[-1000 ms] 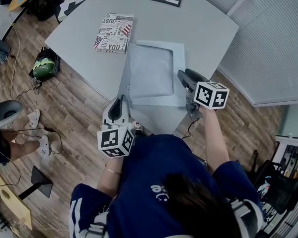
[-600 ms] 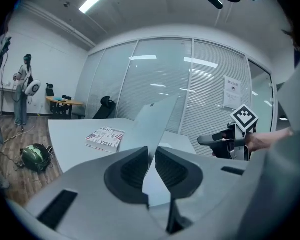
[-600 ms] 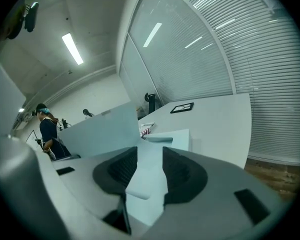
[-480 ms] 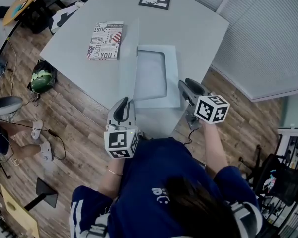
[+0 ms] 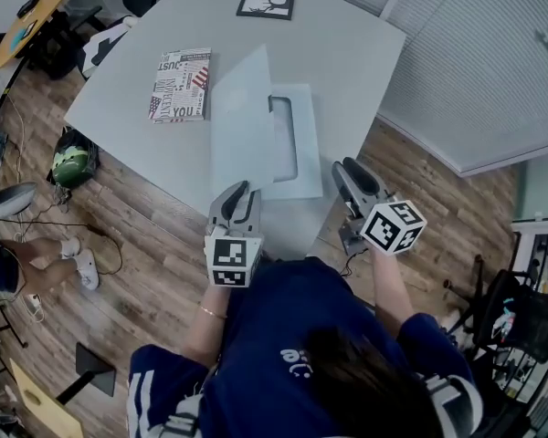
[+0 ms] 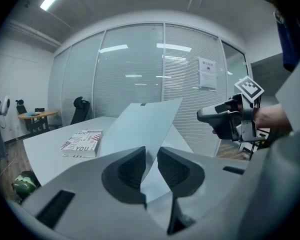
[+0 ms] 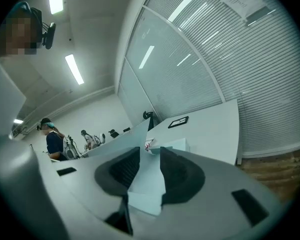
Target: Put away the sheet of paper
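A pale blue folder [image 5: 309,144] lies at the near edge of the grey table [image 5: 347,53]. Its top leaf [image 5: 242,121] stands lifted and leans left. My left gripper [image 5: 240,192] is at the leaf's near corner. In the left gripper view the leaf [image 6: 140,129] rises through the left gripper [image 6: 151,156], whose jaws are opening, with a gap beside the sheet. My right gripper [image 5: 344,167] is at the folder's near right corner. Its jaws are closing around that corner [image 7: 145,194] and do not press on it. I cannot tell the sheet of paper from the folder.
A printed book [image 5: 179,85] lies left of the folder, and a black framed card [image 5: 265,5] sits at the table's far side. Wood floor runs around the table, with a green bag [image 5: 70,158] to the left and blinds to the right. People [image 7: 52,139] stand far off.
The folder's top leaf has swung up from flat and now leans left. My left gripper has moved right and farther in with it. The right gripper has drawn back slightly.
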Action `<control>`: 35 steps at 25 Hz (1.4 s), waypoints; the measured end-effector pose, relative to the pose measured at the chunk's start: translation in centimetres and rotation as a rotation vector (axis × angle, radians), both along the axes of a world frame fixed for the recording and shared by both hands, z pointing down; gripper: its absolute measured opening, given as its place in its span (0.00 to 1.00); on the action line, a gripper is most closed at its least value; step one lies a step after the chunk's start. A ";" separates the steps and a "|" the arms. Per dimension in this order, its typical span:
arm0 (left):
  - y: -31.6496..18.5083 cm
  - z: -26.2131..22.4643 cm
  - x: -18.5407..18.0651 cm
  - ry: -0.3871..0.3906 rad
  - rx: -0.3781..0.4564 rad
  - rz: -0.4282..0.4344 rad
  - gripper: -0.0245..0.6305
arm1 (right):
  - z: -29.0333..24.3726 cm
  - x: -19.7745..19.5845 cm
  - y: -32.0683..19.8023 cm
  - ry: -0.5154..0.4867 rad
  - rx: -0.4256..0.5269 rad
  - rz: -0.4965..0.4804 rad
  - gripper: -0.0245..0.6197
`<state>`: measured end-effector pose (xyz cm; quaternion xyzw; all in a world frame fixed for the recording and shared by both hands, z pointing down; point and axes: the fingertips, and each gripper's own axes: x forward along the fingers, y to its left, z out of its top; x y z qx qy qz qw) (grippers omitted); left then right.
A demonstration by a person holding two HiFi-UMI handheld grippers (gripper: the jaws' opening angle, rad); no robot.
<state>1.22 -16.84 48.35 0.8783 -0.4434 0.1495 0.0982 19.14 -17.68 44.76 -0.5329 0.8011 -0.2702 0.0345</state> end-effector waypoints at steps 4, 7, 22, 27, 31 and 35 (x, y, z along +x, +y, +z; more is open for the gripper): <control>0.1 1.2 1.5 -0.139 0.045 0.057 0.13 | 1.2 -0.6 1.4 -0.032 -0.037 0.014 0.24; 0.2 2.1 2.7 -0.208 0.061 0.109 0.14 | 2.0 -1.3 2.2 -0.048 -0.052 0.021 0.24; 1.7 6.1 6.3 -0.216 -0.073 0.318 0.22 | 4.0 -1.6 4.2 -0.040 -0.111 0.040 0.24; 2.1 6.8 6.2 -0.189 -0.128 0.348 0.24 | 5.1 -2.2 4.4 -0.037 -0.141 0.027 0.24; 1.8 7.0 6.0 -0.075 -0.229 0.312 0.24 | 5.8 -2.4 4.5 -0.036 -0.155 0.022 0.24; 1.7 7.2 6.1 -0.033 -0.273 0.299 0.24 | 5.9 -2.4 4.5 -0.038 -0.157 0.024 0.24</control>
